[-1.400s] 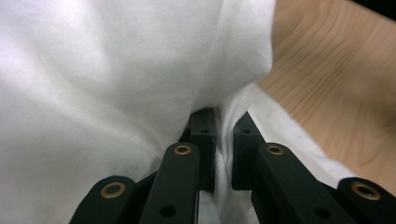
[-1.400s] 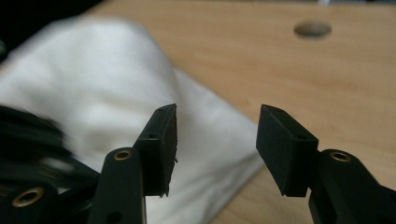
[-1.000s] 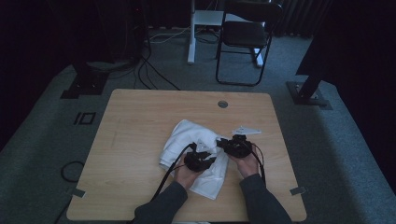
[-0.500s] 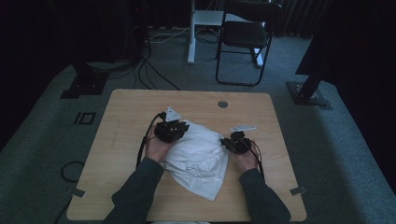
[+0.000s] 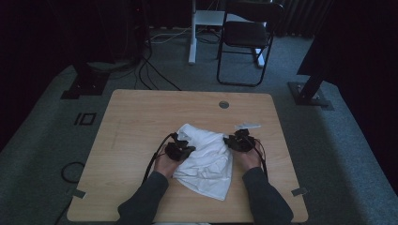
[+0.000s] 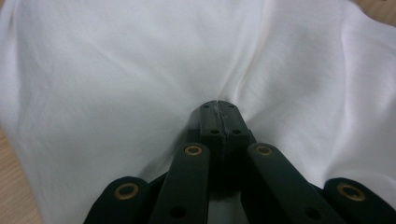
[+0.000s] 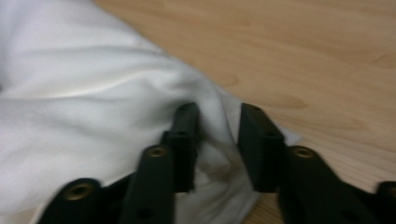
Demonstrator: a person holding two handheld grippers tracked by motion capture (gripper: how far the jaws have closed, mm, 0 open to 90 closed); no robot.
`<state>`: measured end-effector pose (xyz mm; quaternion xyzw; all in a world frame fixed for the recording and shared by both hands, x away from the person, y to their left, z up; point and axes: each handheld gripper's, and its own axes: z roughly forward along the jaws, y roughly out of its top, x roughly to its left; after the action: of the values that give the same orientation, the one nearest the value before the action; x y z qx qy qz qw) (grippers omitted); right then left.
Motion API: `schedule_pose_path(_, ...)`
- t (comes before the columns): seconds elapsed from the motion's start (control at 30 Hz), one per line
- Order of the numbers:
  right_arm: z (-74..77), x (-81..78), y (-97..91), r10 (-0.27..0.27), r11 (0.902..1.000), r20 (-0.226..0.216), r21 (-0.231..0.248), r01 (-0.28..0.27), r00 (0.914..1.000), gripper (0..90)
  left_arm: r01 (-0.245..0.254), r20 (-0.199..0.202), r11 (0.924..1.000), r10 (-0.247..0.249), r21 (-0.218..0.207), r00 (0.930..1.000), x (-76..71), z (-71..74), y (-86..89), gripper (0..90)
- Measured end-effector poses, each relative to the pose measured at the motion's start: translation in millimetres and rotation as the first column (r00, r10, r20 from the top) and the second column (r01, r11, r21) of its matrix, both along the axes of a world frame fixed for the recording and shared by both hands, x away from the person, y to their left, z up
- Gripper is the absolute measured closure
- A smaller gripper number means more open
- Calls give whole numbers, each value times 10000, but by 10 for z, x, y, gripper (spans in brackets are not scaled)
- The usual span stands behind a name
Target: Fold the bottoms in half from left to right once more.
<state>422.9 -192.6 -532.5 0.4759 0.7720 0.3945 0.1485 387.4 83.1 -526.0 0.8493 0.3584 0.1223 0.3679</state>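
Two hand-held grippers are engaged with the white cloth (image 5: 206, 157) near the tabletop's (image 5: 141, 117) near edge: the left hand-held gripper (image 6: 218, 109), pinching a fold, has been drawn back from the far side, while the right hand-held gripper (image 7: 217, 126) is spread around the cloth's edge.

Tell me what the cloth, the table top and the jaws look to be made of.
Cloth: thin white woven fabric, faint sheen; it drapes in soft folds.
Table top: light wood or wood-look laminate, matt; grain lines and knot marks show.
Jaws: black matt plastic or metal, I cannot tell which, with brass-coloured rivets at the links.
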Motion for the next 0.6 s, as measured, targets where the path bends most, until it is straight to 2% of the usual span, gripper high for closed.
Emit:
schedule_pose_path(0.07, 98, -55, -40, -11, 9999, 308, 101, 8, 9995, 567, -289, 326, 9991, 278, 314, 9991, -16, -16, -41, 900)
schedule_pose_path(0.1, 138, -79, -51, 17, 9999, 422, 118, -22, 9991, 553, -289, 326, 9991, 278, 314, 9991, -16, -16, -41, 900)
schedule_pose_path(0.13, 202, -120, -63, 71, 9998, 599, 171, -82, 9982, 534, -624, 551, 9971, 600, 437, 9967, 2, -22, -93, 900)
schedule_pose_path(0.23, 335, -238, -56, 336, 9989, 1008, 306, -368, 9943, 511, -1019, 916, 9930, 962, 593, 9911, 74, -27, -172, 900)
schedule_pose_path(0.3, 390, -308, -25, 711, 9959, 1145, 482, -771, 9909, 503, -1175, 834, 9920, 1133, 471, 9901, 151, -23, -204, 900)
schedule_pose_path(0.37, 416, -356, 28, 1388, 9857, 1284, 774, -1494, 9820, 470, -1240, 580, 9921, 1228, 187, 9907, 228, -16, -208, 900)
schedule_pose_path(0.4, 411, -360, 68, 1802, 9768, 1216, 947, -1922, 9761, 438, -1237, 469, 9923, 1232, 86, 9913, 253, -12, -201, 900)
schedule_pose_path(0.43, 401, -354, 100, 1990, 9740, 1119, 868, -2091, 9736, 415, -1268, 230, 9918, 1271, -150, 9916, 287, -6, -183, 900)
schedule_pose_path(0.47, 357, -335, 174, 2270, 9719, 838, 443, -2312, 9703, 412, -1308, 156, 9911, 1312, -261, 9912, 293, -5, -176, 900)
schedule_pose_path(0.5, 328, -324, 207, 2350, 9714, 647, 206, -2367, 9698, 439, -1280, 133, 9913, 1285, -309, 9916, 294, -3, -162, 900)
schedule_pose_path(0.53, 286, -319, 239, 2448, 9696, 284, -140, -2445, 9692, 579, -1290, 137, 9911, 1296, -335, 9915, 288, -1, -159, 900)
schedule_pose_path(0.57, 269, -332, 248, 2537, 9671, 146, -239, -2533, 9672, 680, -1278, 183, 9914, 1284, -288, 9916, 280, 2, -154, 900)
schedule_pose_path(0.6, 255, -364, 245, 2776, 9605, 102, -247, -2773, 9606, 778, -1255, 212, 9917, 1261, -267, 9918, 277, 3, -150, 900)
